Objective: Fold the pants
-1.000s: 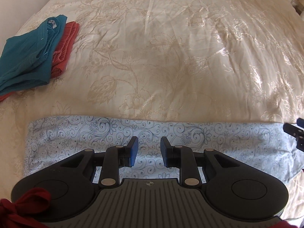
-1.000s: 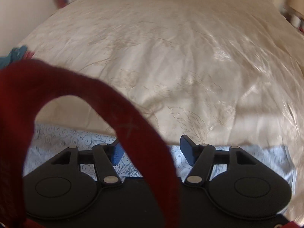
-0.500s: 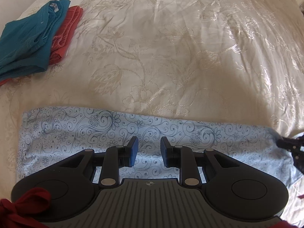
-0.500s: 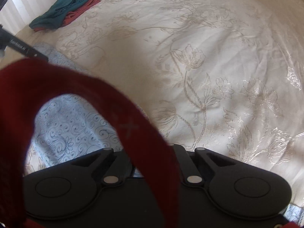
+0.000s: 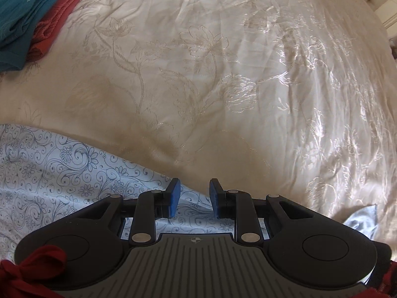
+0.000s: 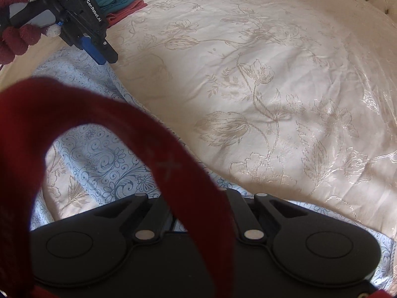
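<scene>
Pale-blue pants (image 5: 62, 173) with a dark scroll print lie across the cream embroidered bedspread (image 5: 223, 74), filling the 8 o'clock part of the left wrist view. The left gripper (image 5: 192, 198) hangs over their edge, blue pads spread and pinching nothing. A red strap (image 6: 153, 154) hides the right gripper's (image 6: 198, 213) fingertips, so I cannot tell its state. Folded teal (image 5: 17, 12) and coral clothes (image 5: 57, 17) sit at 10 o'clock.
</scene>
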`<action>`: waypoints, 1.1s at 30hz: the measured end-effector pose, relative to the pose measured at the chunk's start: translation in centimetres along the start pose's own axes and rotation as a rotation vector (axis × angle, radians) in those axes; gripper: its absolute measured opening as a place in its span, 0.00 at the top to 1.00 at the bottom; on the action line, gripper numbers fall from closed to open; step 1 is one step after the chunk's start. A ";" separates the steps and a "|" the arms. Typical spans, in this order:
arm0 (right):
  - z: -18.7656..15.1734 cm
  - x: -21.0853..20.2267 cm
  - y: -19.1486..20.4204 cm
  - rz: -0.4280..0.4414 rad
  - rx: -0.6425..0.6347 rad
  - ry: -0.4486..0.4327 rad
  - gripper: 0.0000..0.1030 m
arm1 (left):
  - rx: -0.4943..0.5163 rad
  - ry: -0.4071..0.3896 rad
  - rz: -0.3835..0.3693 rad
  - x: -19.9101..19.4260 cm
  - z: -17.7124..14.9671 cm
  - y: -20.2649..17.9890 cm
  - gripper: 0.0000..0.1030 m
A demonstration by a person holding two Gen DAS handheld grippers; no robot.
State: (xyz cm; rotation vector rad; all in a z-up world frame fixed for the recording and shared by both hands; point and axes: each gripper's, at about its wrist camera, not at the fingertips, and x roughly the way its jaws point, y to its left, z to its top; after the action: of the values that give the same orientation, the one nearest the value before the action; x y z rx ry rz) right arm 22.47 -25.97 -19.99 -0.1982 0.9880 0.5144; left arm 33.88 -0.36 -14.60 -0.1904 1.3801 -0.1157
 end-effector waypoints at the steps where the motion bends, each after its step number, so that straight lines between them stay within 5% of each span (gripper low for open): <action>1: 0.1 0.1 -0.1 0.001 0.004 -0.001 0.93 | -0.005 0.008 -0.002 0.2 0.1 0.1 0.76; 33: -0.5 0.1 -0.1 -0.001 -0.009 -0.037 0.93 | -0.135 0.117 -0.032 4.0 -0.2 -2.1 0.69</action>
State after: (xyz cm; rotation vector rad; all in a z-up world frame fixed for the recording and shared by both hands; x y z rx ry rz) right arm 22.16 -26.23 -20.36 -0.1967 0.9497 0.5205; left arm 34.48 -3.16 -18.03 -0.3226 1.5030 -0.0617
